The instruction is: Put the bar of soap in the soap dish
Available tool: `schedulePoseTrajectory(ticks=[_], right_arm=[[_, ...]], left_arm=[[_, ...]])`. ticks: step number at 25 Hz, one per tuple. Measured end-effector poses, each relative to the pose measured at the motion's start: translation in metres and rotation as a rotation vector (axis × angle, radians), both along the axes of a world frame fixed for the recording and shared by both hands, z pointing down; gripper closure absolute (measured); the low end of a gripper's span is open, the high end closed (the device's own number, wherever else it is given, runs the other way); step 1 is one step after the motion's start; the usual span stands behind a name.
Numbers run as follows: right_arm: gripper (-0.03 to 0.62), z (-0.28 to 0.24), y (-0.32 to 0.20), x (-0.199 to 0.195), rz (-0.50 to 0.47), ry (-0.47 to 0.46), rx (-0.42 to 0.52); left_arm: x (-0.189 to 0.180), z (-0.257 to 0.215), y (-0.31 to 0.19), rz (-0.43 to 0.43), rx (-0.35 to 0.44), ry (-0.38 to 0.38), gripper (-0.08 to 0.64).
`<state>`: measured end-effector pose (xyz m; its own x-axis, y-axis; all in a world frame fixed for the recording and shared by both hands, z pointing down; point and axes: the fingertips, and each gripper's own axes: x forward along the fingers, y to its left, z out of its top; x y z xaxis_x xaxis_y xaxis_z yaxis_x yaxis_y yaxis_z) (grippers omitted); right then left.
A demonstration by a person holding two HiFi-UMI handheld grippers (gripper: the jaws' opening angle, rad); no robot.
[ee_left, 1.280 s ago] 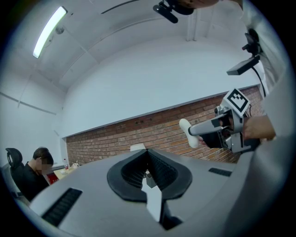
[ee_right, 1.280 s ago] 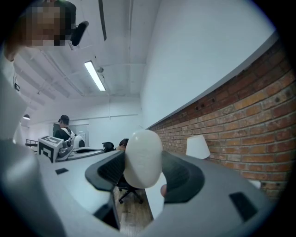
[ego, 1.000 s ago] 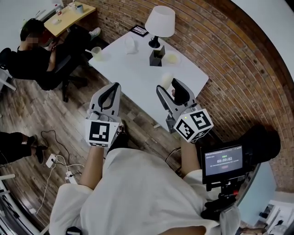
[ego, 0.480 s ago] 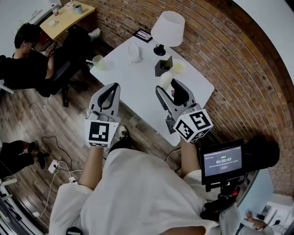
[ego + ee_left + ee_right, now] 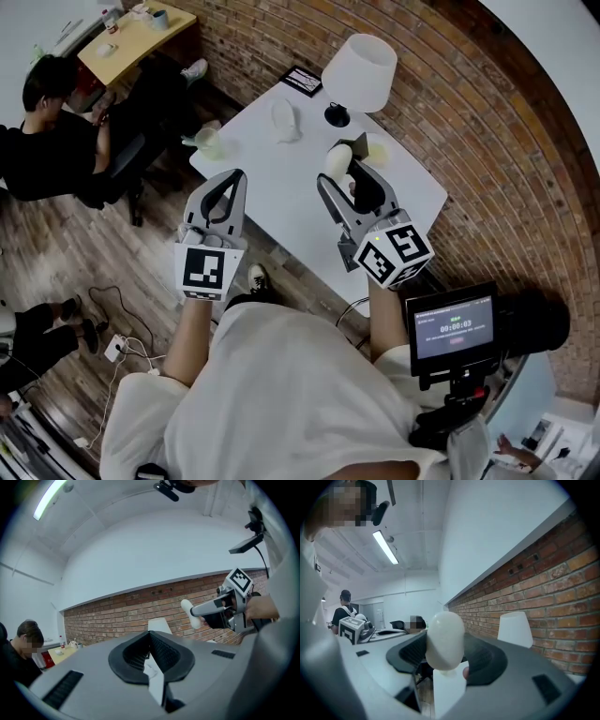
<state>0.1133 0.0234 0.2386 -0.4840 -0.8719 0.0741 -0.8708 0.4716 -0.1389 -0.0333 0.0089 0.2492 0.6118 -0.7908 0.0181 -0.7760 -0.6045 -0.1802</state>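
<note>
Head view: the left gripper (image 5: 230,183) has its jaws pressed together with nothing between them. It is level with the right gripper (image 5: 349,176) and well apart from it. The right gripper is clamped on the bar of soap (image 5: 337,159), which sticks out past its tips over the table (image 5: 272,169).

Right gripper view: the soap is a smooth white oval with its long axis upright across the jaws. Its top leans slightly left.

Judgement: hard, light and slippery, so grip mid-length with a moderate squeeze. The pale round thing just beyond the right gripper is probably the soap dish (image 5: 380,147).
</note>
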Motion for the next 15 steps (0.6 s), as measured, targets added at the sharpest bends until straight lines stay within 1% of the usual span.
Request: schedulePoseTrajectory(ticks=[7, 15], right_arm=[[0.342, -0.001, -0.031, -0.013, 0.011, 0.006, -0.002], [0.341, 0.003, -0.051, -0.023, 0.029, 0.011, -0.004]], left_arm=[[-0.01, 0.004, -0.03, 0.02, -0.01, 0.01, 0.558], [-0.017, 0.013, -0.052, 0.045, -0.022, 0.018, 0.558]])
